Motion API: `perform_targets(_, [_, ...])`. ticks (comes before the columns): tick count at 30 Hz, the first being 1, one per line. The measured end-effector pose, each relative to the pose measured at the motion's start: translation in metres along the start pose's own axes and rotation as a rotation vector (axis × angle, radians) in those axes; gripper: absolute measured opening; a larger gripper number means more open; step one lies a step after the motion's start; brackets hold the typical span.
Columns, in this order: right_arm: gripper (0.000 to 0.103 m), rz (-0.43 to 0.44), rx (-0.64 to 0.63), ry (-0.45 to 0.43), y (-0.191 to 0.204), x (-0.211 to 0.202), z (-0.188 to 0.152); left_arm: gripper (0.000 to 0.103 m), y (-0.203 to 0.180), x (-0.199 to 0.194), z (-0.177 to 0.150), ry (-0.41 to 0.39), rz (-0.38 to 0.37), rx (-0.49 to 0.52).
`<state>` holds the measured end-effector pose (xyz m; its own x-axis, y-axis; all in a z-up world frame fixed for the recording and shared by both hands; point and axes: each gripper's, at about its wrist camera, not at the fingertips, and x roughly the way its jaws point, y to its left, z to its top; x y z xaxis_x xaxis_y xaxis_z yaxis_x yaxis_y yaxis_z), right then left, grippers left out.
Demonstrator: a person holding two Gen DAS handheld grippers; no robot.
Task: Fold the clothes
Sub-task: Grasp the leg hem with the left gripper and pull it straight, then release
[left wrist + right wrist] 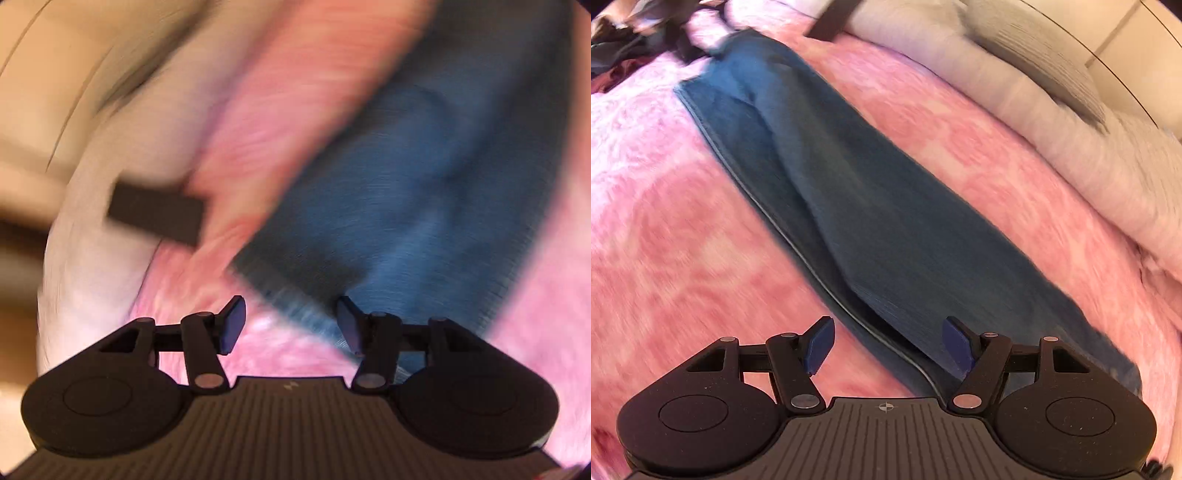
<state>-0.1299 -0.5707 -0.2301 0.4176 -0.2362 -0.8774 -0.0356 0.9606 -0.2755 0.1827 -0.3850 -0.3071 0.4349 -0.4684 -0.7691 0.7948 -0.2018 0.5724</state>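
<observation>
Both hand-held grippers stand with their fingers spread apart and nothing between them: the right hand-held gripper (888, 345) hangs over the near end of the jeans (849, 206), the left hand-held gripper (291, 323) over what looks like the other end (424, 177), a blue edge lying just ahead of its pads.

In the right wrist view the jeans lie stretched long and narrow, apparently leg on leg, flat on the pink blanket (672, 229) that covers the bed. A seam runs down the left edge of the denim toward the right gripper. Both pictures are smeared by motion, so fine creases cannot be read.

My reading is that the lengthwise fold already lies in place, and the end-to-end fold is what remains. That would ask each gripper to close on an edge of the denim alone, not the fluffy blanket below, then carry one end over to the other.

Beyond the jeans sits pale grey bedding (1015, 92) with a dark strap (155, 212) nearby, and a dark heap of clothes (617, 55) lies at the far corner.
</observation>
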Motion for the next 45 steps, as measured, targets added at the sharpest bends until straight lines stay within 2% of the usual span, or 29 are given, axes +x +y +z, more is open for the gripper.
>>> perform_targets(3, [0.068, 0.005, -0.028, -0.001, 0.016, 0.008, 0.016, 0.049, 0.007, -0.008, -0.017, -0.034, 0.020, -0.030])
perform_targets(4, [0.068, 0.009, -0.026, 0.003, 0.019, 0.012, 0.019, 0.049, 0.001, -0.011, -0.023, -0.052, 0.011, 0.000])
perform_targets(9, [0.068, 0.008, -0.015, 0.023, 0.028, 0.026, 0.032, 0.049, -0.062, -0.015, -0.042, -0.156, -0.043, 0.304])
perform_targets(10, [0.068, 0.005, -0.019, 0.029, 0.029, 0.028, 0.033, 0.046, -0.075, -0.011, -0.043, -0.161, -0.042, 0.362])
perform_targets(12, [0.068, -0.001, -0.027, 0.044, 0.030, 0.032, 0.031, 0.044, -0.094, 0.001, -0.043, -0.158, -0.013, 0.451])
perform_targets(14, [0.068, -0.008, -0.036, 0.061, 0.030, 0.035, 0.029, 0.044, -0.101, 0.013, -0.038, -0.159, 0.026, 0.488])
perform_targets(15, [0.068, -0.013, -0.039, 0.070, 0.029, 0.038, 0.027, 0.044, -0.100, 0.017, -0.034, -0.154, 0.031, 0.484])
perform_targets(18, [0.068, -0.033, -0.036, 0.090, 0.023, 0.042, 0.020, 0.006, -0.083, 0.015, -0.023, -0.129, 0.013, 0.433])
perform_targets(20, [0.068, -0.046, -0.031, 0.101, 0.019, 0.043, 0.016, 0.004, -0.068, 0.009, -0.018, -0.117, -0.006, 0.395])
perform_targets(25, [0.068, -0.076, -0.022, 0.084, 0.005, 0.031, 0.008, 0.004, -0.022, -0.036, -0.031, -0.144, -0.118, 0.247])
perform_targets(33, [0.068, -0.110, 0.004, 0.108, -0.001, 0.028, -0.016, 0.003, -0.063, -0.015, -0.048, -0.056, -0.173, 0.316])
perform_targets(35, [0.068, -0.156, -0.041, 0.123, 0.000, 0.030, -0.026, 0.003, -0.064, -0.011, -0.048, -0.043, -0.176, 0.279])
perform_targets(37, [0.068, -0.229, -0.112, 0.151, 0.002, 0.036, -0.040, 0.003, -0.053, -0.011, -0.043, -0.045, -0.173, 0.207])
perform_targets(39, [0.068, -0.316, -0.164, 0.187, -0.003, 0.044, -0.057, 0.004, -0.044, -0.016, -0.039, -0.055, -0.163, 0.180])
perform_targets(42, [0.068, -0.422, -0.145, 0.234, -0.022, 0.056, -0.080, 0.004, -0.044, -0.026, -0.036, -0.052, -0.154, 0.213])
perform_targets(45, [0.068, -0.436, -0.096, 0.205, -0.031, 0.062, -0.079, 0.003, -0.040, -0.035, -0.030, -0.052, -0.142, 0.193])
